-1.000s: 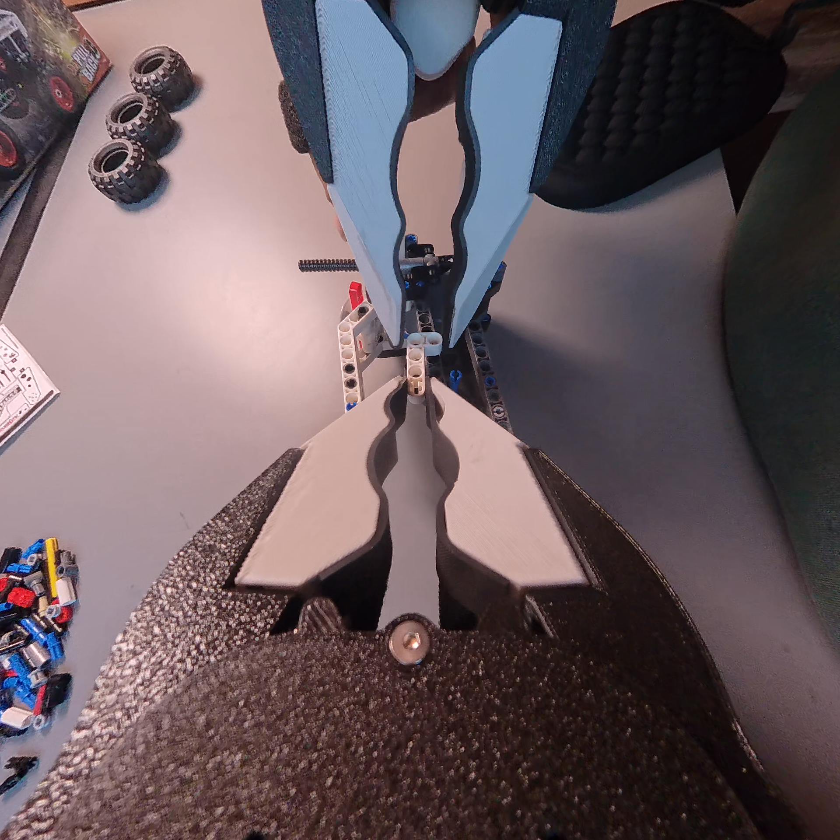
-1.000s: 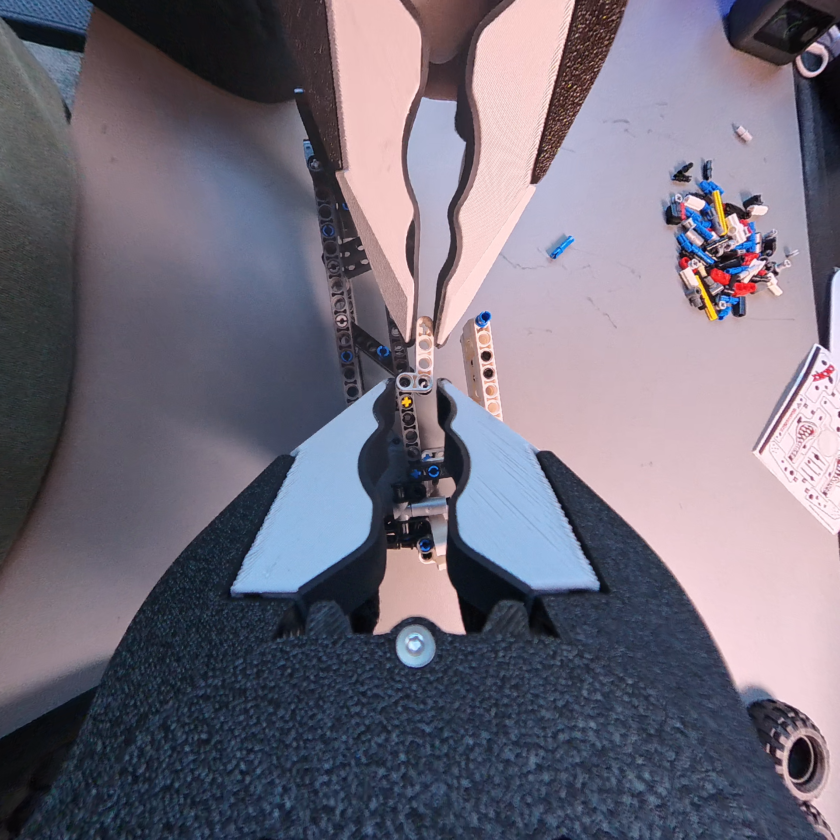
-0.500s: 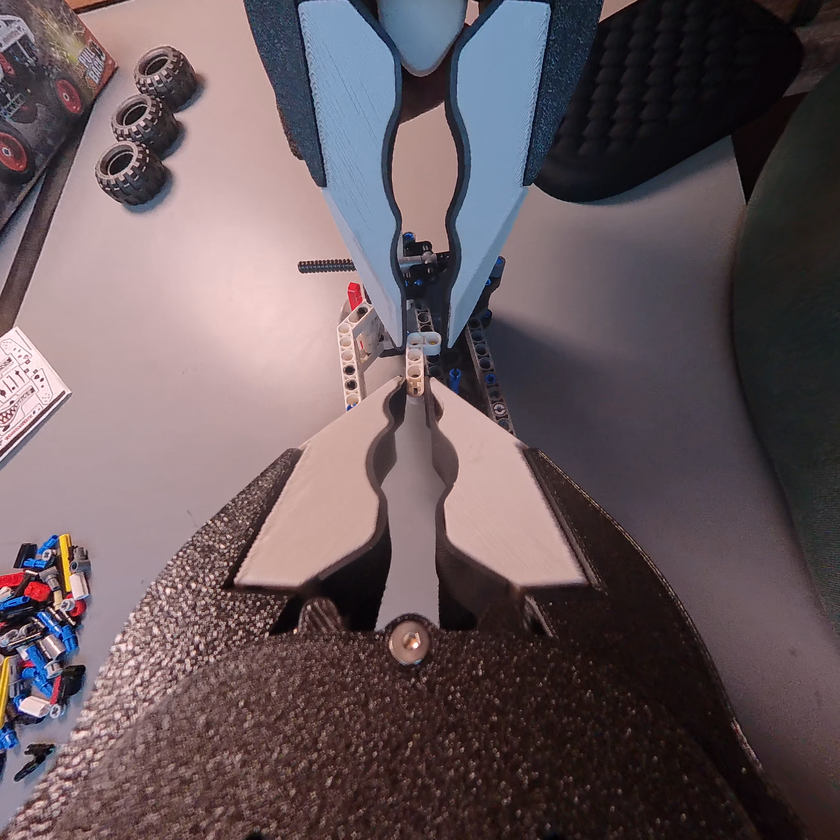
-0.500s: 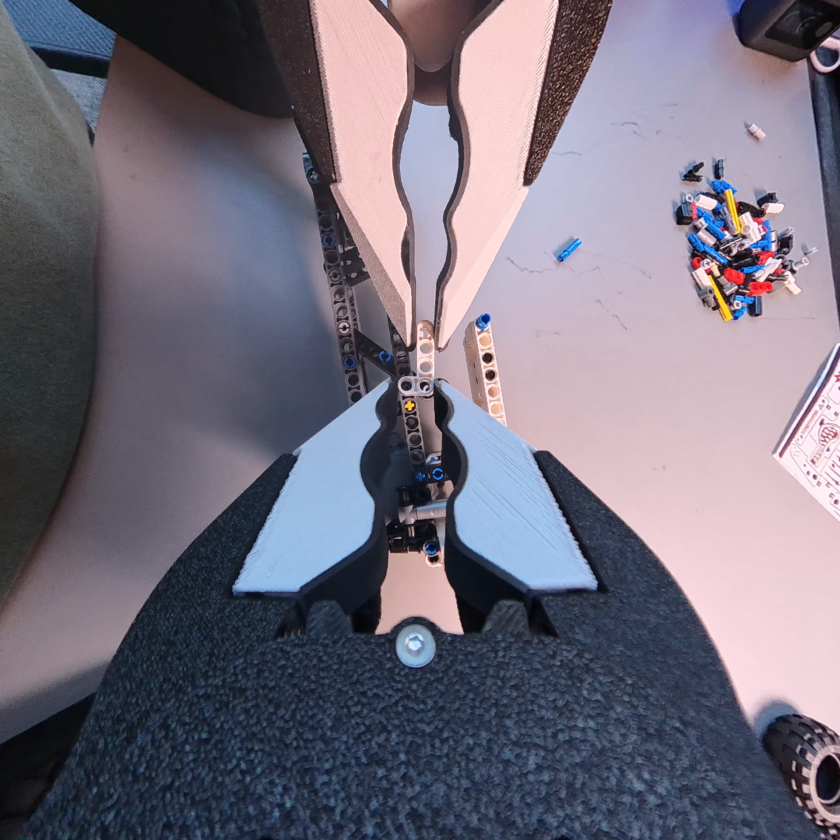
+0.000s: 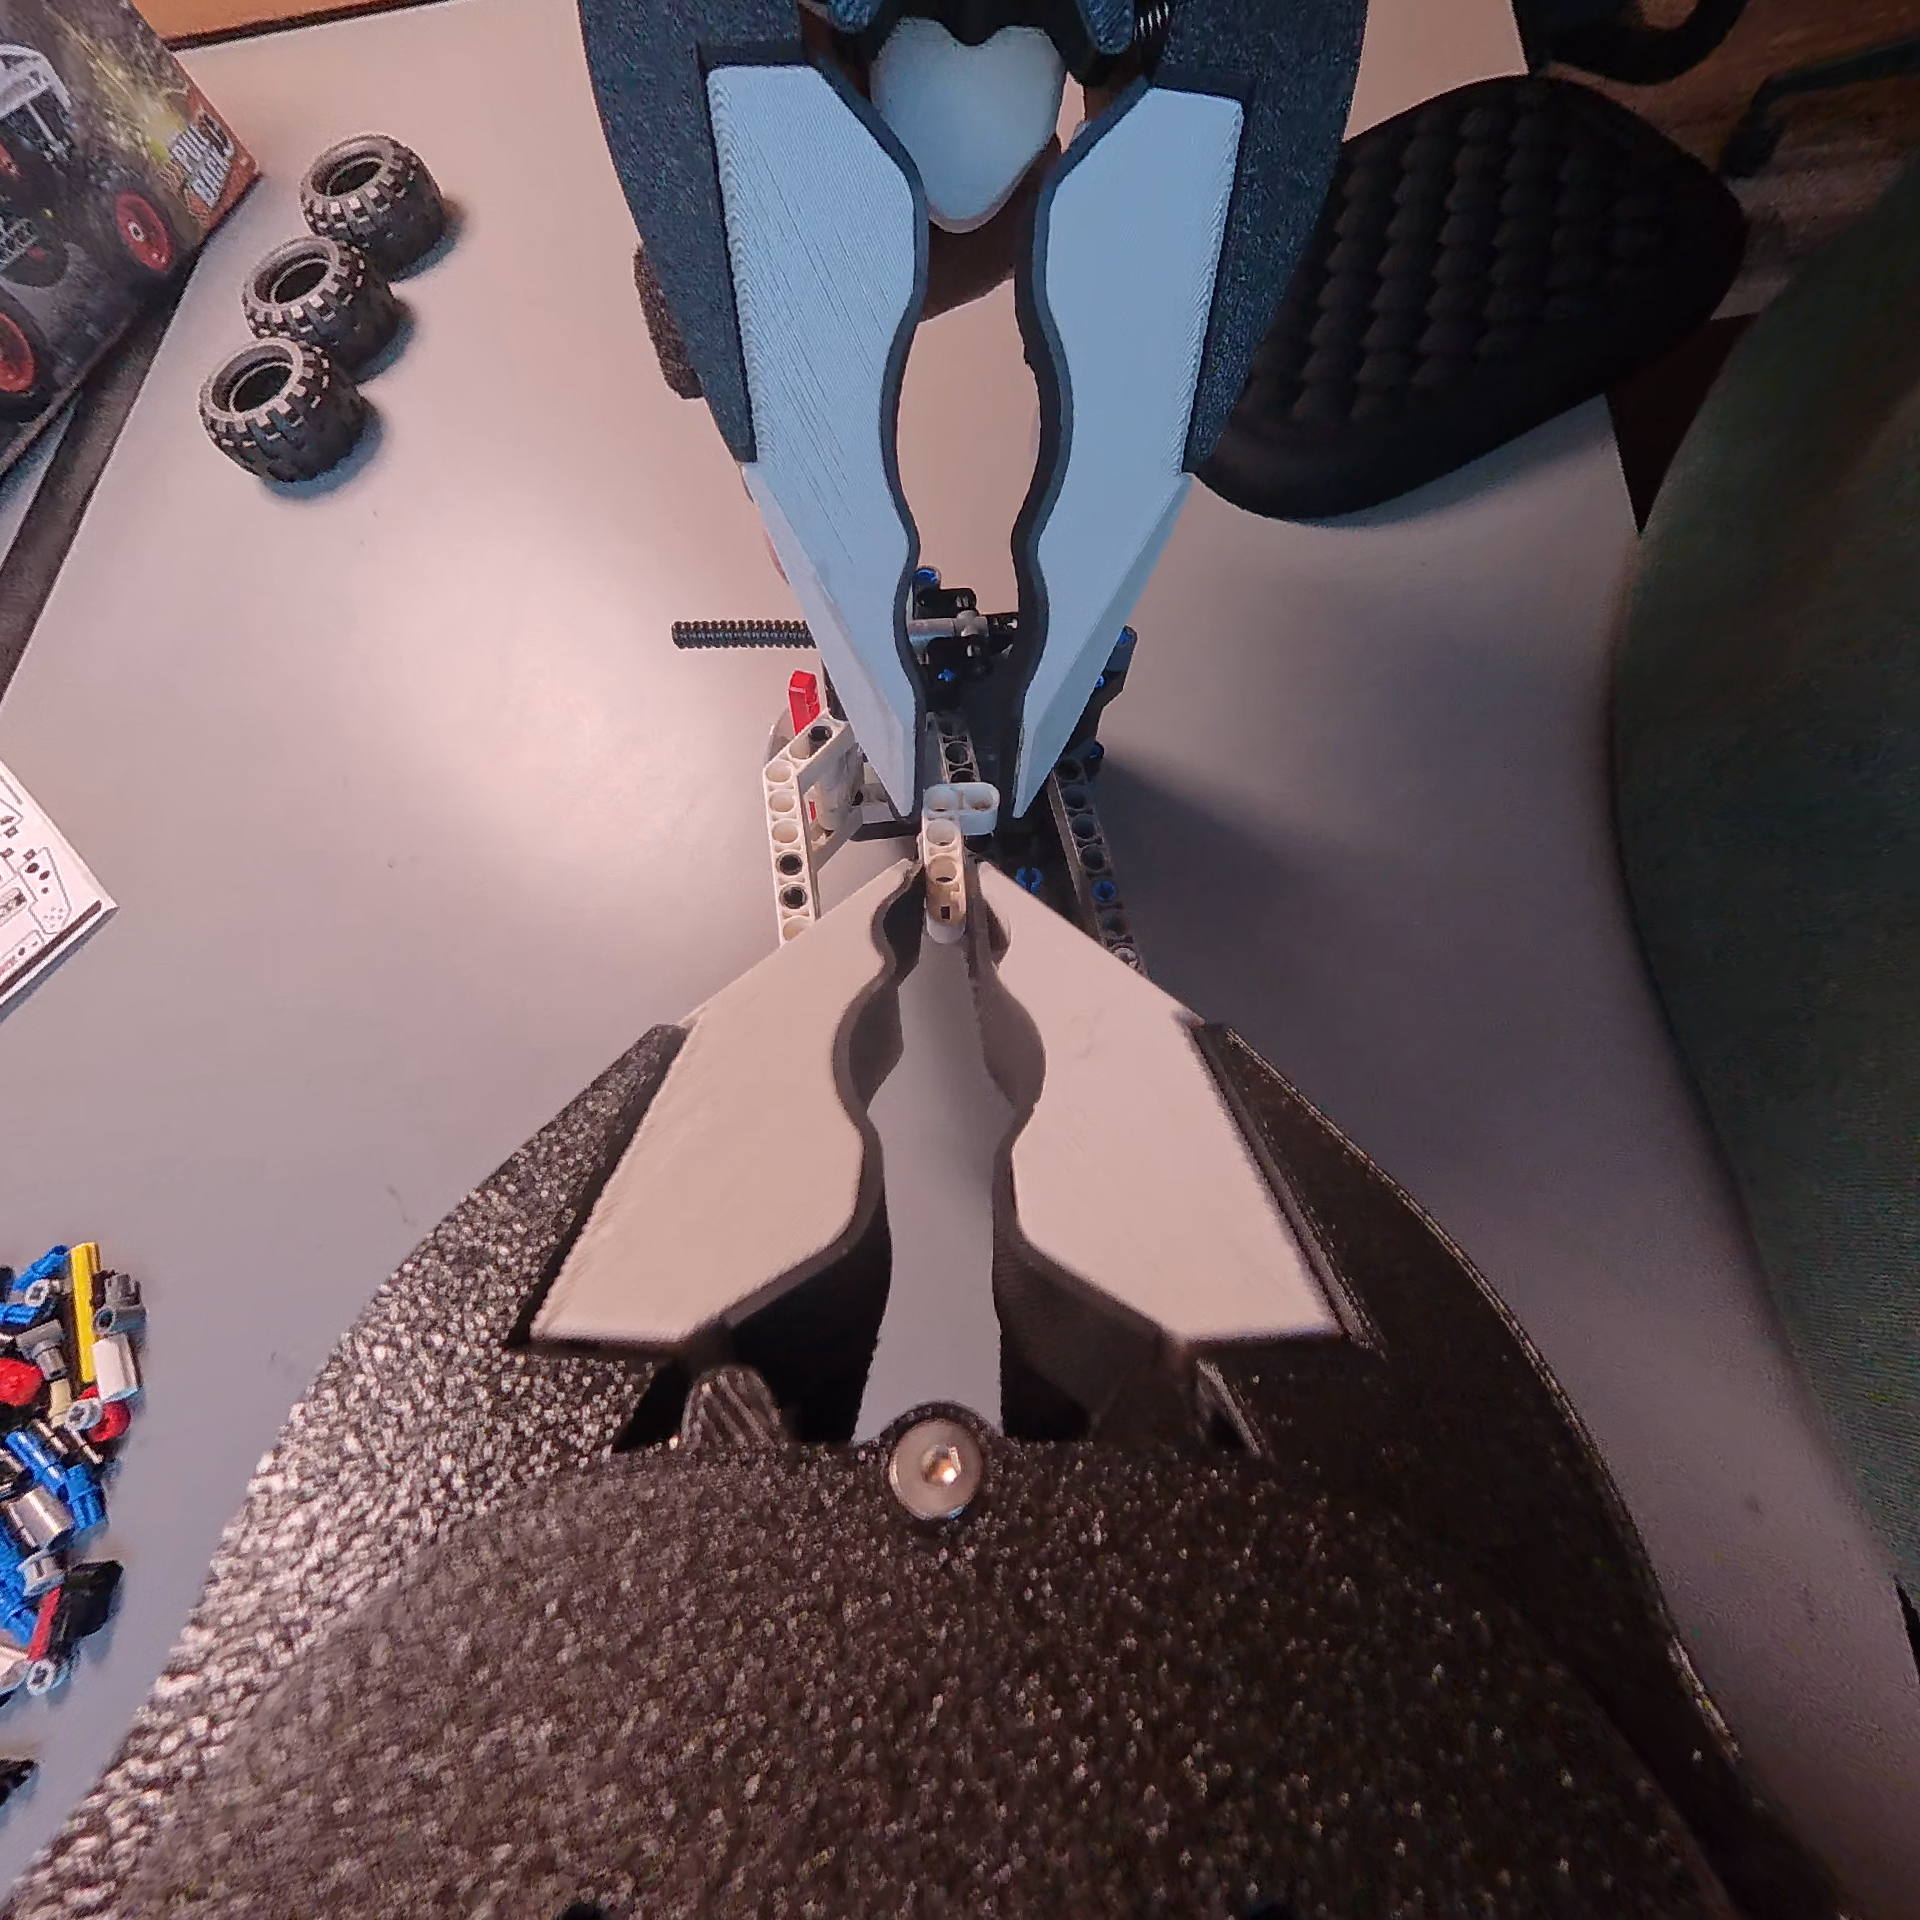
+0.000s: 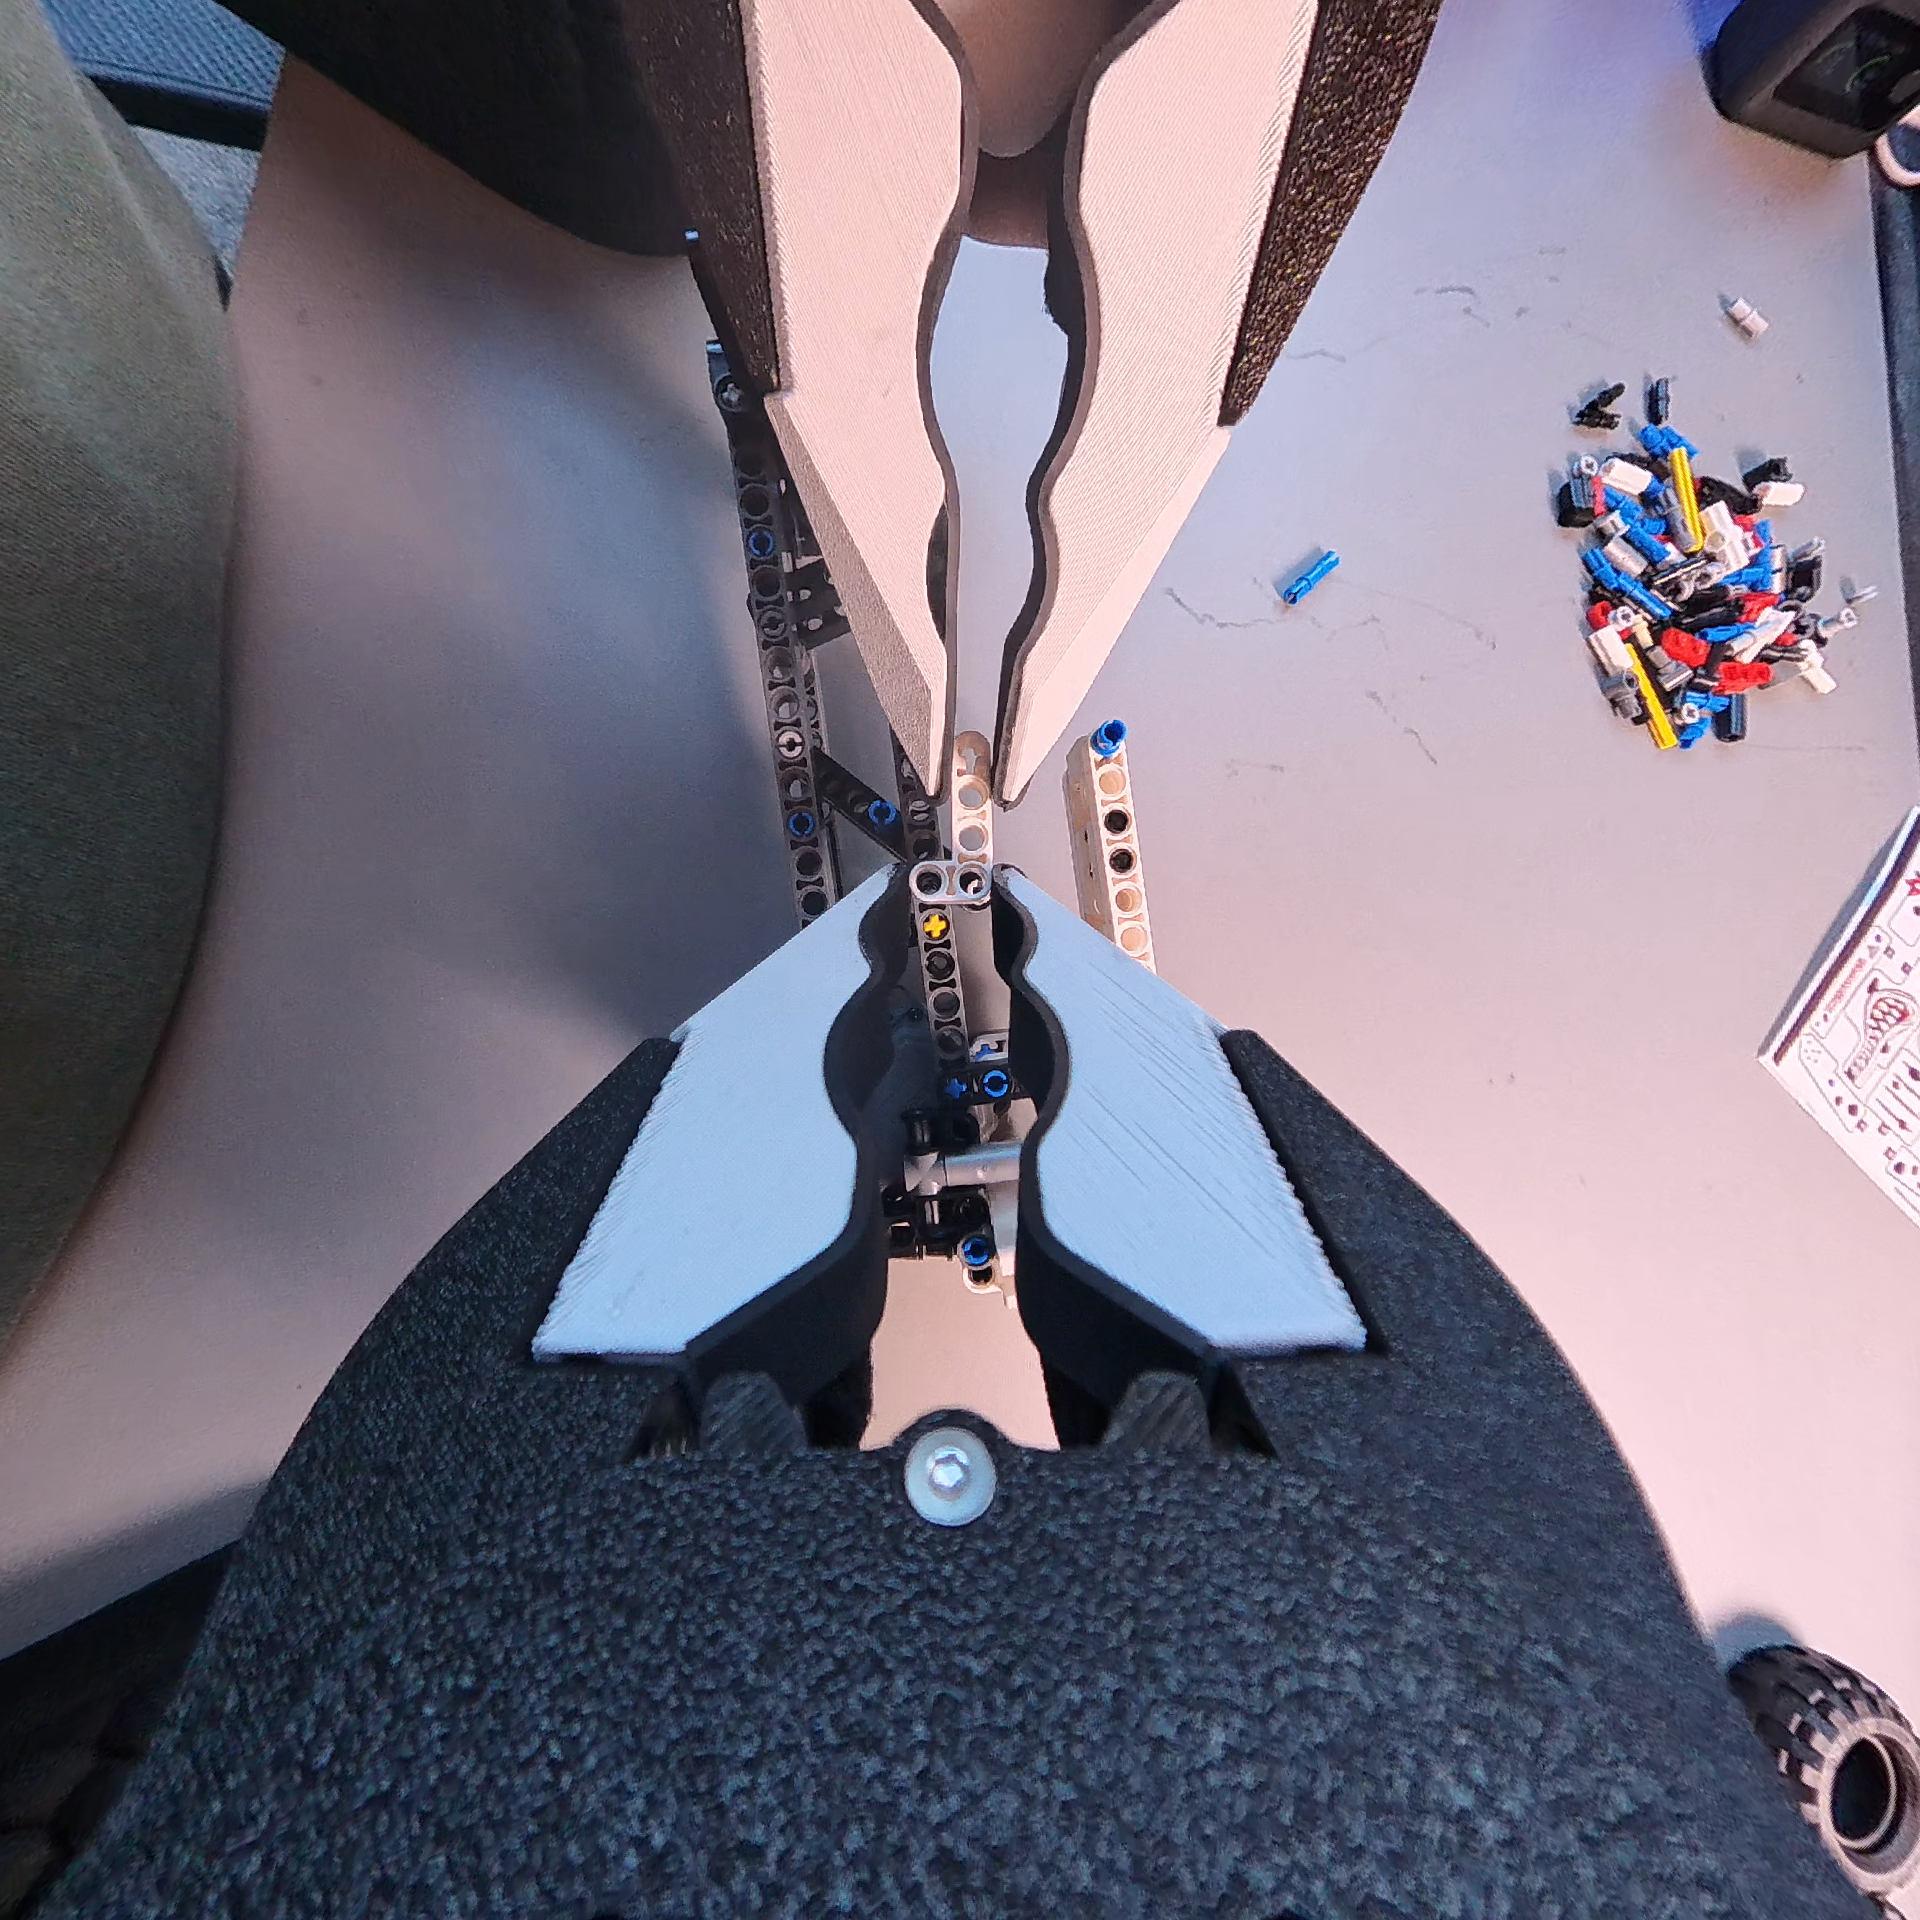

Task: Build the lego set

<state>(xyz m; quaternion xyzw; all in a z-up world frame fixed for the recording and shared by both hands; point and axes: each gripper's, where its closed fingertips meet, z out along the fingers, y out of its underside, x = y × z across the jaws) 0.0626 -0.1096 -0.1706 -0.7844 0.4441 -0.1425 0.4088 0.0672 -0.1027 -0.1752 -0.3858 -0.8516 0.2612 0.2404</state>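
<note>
The lego chassis (image 6: 784,675) of black beams lies on the grey table; it also shows in the left wrist view (image 5: 1086,862). My right gripper (image 6: 945,883) is shut on the chassis' middle black beam, which carries a small grey two-hole connector (image 6: 948,883) at the fingertips. My left gripper (image 5: 943,878) is shut on a short white beam (image 5: 943,883) and holds its end against that connector (image 5: 961,800). The two grippers face each other tip to tip; the left one (image 6: 971,779) and the white beam (image 6: 971,805) show from above in the right wrist view.
A pile of small parts (image 6: 1704,592) (image 5: 62,1382), a loose blue pin (image 6: 1309,577), an instruction sheet (image 5: 42,904) and three tyres (image 5: 301,312) beside the set's box (image 5: 83,187) lie around. A black chair (image 5: 1455,270) stands past the table edge. A white beam (image 6: 1112,842) sticks up from the chassis. Both grippers' tips are close together, under 4 cm apart.
Both grippers keep their holds and stay tip to tip. The views have shifted only slightly; the white beam stays at the grey connector.
</note>
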